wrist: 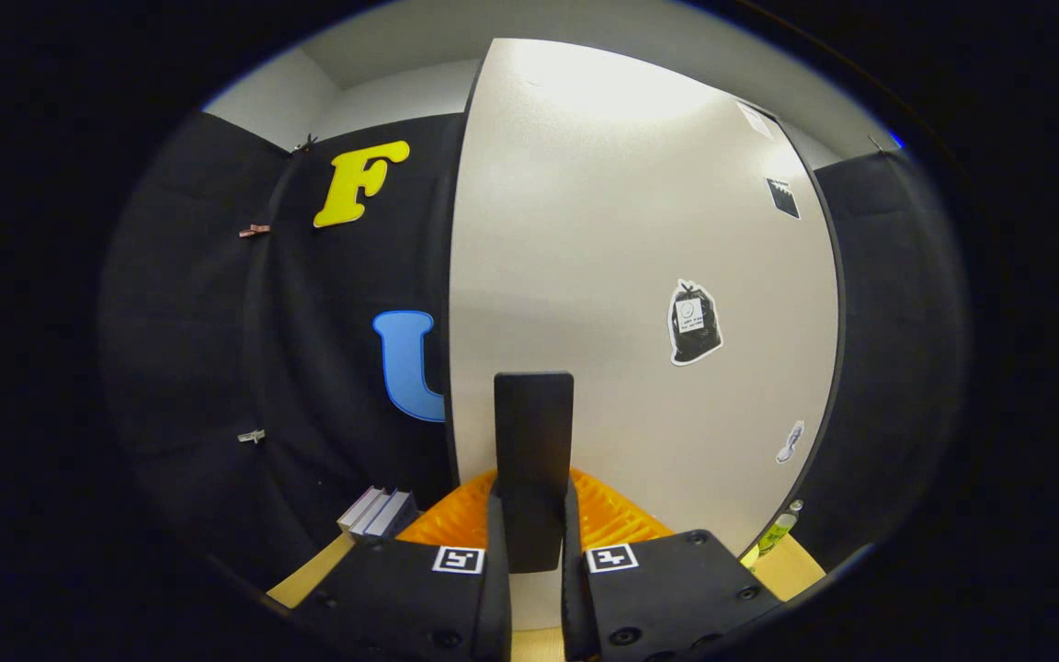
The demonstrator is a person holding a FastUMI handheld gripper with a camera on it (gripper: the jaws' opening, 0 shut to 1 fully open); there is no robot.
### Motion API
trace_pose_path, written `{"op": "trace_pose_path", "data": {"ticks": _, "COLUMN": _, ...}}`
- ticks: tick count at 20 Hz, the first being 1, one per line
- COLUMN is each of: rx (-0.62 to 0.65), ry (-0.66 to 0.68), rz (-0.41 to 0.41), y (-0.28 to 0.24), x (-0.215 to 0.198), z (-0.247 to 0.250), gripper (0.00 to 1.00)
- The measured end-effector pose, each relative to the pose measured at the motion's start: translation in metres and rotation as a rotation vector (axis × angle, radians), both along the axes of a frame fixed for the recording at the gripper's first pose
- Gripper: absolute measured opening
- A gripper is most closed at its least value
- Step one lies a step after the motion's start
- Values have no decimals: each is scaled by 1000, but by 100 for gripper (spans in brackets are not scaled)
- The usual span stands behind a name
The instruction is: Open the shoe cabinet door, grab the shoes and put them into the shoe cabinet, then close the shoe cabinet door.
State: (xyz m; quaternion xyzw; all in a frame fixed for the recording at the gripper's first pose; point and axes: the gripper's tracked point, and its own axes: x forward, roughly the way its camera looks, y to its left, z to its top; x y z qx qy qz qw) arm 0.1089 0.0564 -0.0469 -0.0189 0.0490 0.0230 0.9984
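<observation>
Gripper (534,552) pinching the dark door handle (534,460) w/ both fingers, white cabinet door (621,276) just ahead, orange ribbed item (617,515) below.

My tongs (534,542) cover the handle's (534,460) lower end and much of the orange ribbed thing (612,515). Door (621,276) stickers too small to read.
</observation>
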Motion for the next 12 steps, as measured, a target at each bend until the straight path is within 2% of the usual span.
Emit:
{"op": "trace_pose_path", "data": {"ticks": 4, "rx": 23, "ry": 20, "rz": 48, "y": -11, "x": -30, "z": 2, "gripper": 25}}
{"op": "trace_pose_path", "data": {"ticks": 12, "rx": 20, "ry": 55, "rz": 196, "y": -44, "x": -92, "z": 2, "gripper": 25}}
